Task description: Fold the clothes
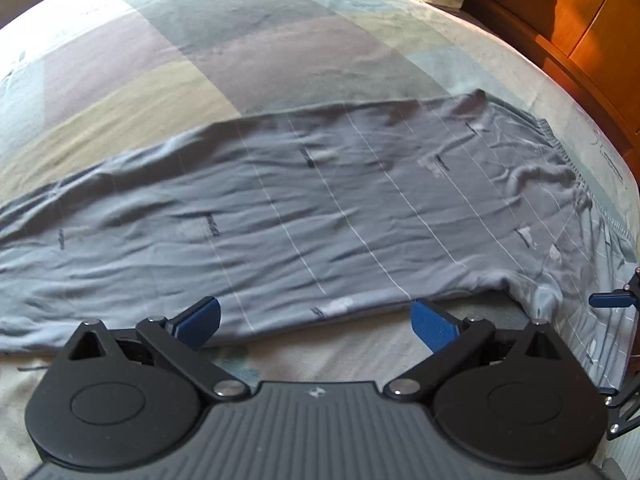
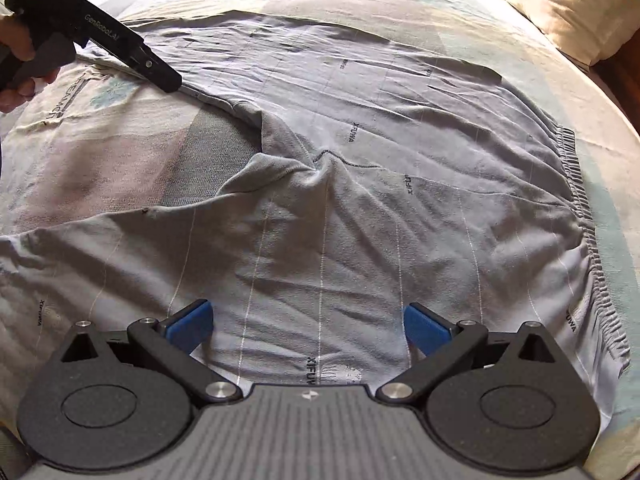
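Observation:
Grey trousers [image 1: 320, 200] with thin white stripes lie spread flat on the bed, their elastic waistband [image 2: 576, 184] to the right and both legs running left from the crotch [image 2: 324, 164]. My left gripper [image 1: 316, 308] is open, its blue pads at the near edge of the far leg with nothing between them. My right gripper [image 2: 307, 312] is open too, low over the near leg just below the crotch. In the right wrist view, the left gripper [image 2: 160, 76] reaches in from the top left, its tip at the far leg's edge. One blue finger [image 1: 612, 301] of the right gripper shows in the left wrist view.
A patchwork bedsheet [image 1: 200, 60] covers the mattress. A beige pillow [image 2: 580, 8] lies at the head of the bed, with orange wooden furniture [image 1: 580, 20] behind it. A person's hand [image 2: 16, 48] holds the left gripper's handle.

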### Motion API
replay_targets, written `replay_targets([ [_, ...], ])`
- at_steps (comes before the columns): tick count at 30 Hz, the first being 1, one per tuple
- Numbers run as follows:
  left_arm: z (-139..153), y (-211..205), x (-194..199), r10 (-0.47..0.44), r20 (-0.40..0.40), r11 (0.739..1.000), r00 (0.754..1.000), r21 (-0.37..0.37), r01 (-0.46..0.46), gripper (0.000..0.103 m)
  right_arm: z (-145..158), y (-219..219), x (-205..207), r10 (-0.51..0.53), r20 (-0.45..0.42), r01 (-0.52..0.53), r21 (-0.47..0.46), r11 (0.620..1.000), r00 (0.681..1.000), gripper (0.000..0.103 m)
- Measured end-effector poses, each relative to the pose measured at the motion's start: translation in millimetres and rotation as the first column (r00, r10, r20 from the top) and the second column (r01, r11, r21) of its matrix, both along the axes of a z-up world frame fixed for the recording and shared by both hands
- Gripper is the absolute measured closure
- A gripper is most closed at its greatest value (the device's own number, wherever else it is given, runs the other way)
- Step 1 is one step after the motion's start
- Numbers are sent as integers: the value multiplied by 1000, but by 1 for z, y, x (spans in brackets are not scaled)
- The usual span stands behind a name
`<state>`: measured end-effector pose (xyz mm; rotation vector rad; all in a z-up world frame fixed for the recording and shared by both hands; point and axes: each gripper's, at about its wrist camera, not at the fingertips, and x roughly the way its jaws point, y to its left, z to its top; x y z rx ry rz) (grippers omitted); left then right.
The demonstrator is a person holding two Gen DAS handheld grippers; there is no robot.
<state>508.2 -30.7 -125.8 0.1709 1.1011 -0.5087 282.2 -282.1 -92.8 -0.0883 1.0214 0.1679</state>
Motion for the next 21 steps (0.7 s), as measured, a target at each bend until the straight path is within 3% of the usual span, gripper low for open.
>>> replay_targets([
  [3, 6, 17, 15, 43, 41, 999, 998, 5, -43, 2, 11, 2, 10, 8, 7, -8, -5, 1000, 1000, 0],
  [8, -14, 59, 42, 176, 38, 982, 984, 69, -178, 2, 32, 17, 46, 31, 71, -33, 24, 999, 997, 0],
  [16, -5, 100, 25, 215, -6, 976, 977, -22, -215, 2, 41, 63, 111, 80, 140, -93, 84, 992, 987, 0],
  [20, -1, 127, 58, 257, 68, 966, 964, 12, -258, 2, 36, 89, 134, 142, 131, -158, 120, 980, 981, 0],
  [21, -2, 139, 60, 281, 62, 960, 958, -9, -281, 2, 35, 96, 139, 165, 133, -181, 122, 976, 977, 0],
])
